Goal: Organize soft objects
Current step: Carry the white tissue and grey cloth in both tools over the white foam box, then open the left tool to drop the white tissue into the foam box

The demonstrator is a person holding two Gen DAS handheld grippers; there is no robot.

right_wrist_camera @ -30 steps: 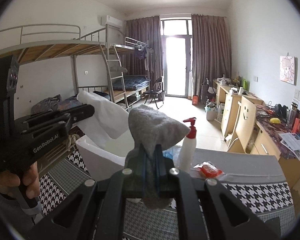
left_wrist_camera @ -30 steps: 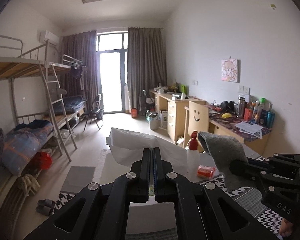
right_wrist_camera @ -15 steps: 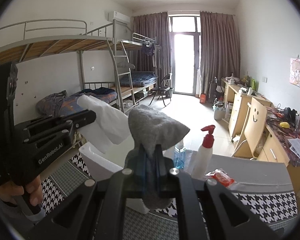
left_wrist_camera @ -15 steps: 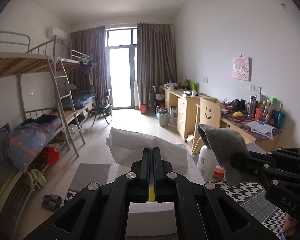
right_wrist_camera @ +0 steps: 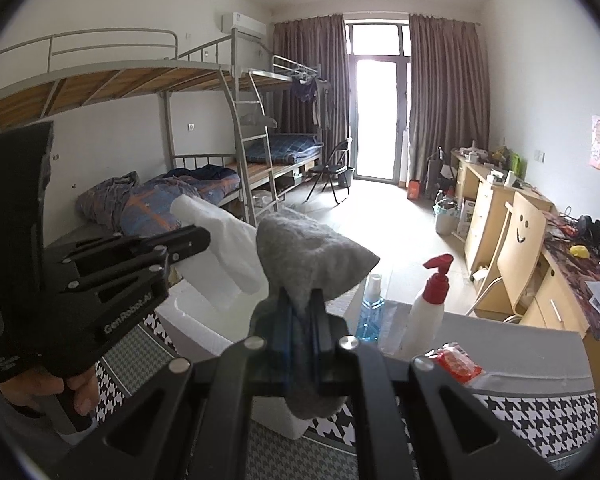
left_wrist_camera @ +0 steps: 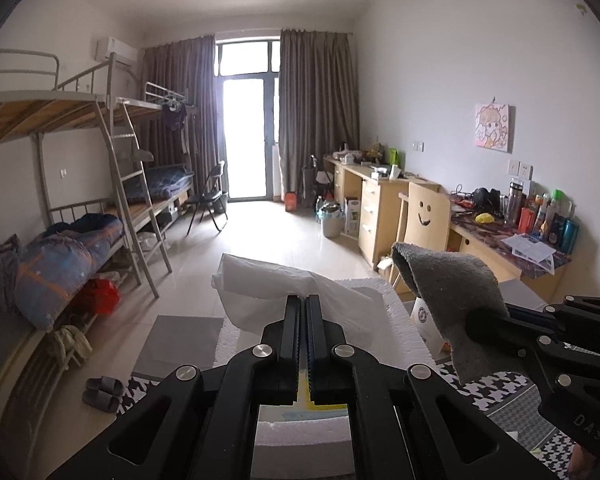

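My left gripper [left_wrist_camera: 303,300] is shut on a white cloth [left_wrist_camera: 268,284] that bunches out past its fingertips, above a white foam box [left_wrist_camera: 399,312]. My right gripper [right_wrist_camera: 301,296] is shut on a grey cloth [right_wrist_camera: 307,256], which stands up above the fingers and hangs below them. In the right wrist view the left gripper [right_wrist_camera: 204,236] sits to the left with the white cloth [right_wrist_camera: 228,240] over the foam box [right_wrist_camera: 204,320]; a hand holds its grip. In the left wrist view the right gripper [left_wrist_camera: 475,320] reaches in from the right with the grey cloth [left_wrist_camera: 447,280].
A table with a houndstooth cover [right_wrist_camera: 539,412] holds a red-capped spray bottle [right_wrist_camera: 427,304], a blue bottle [right_wrist_camera: 369,312] and a red packet [right_wrist_camera: 457,362]. A smiley-face chair [right_wrist_camera: 519,240] and desks line the right wall; bunk beds [left_wrist_camera: 100,216] stand left.
Both grippers have moved left and forward toward the foam box, each still holding its cloth. In the left wrist view the spray bottle has slipped behind the grey cloth.
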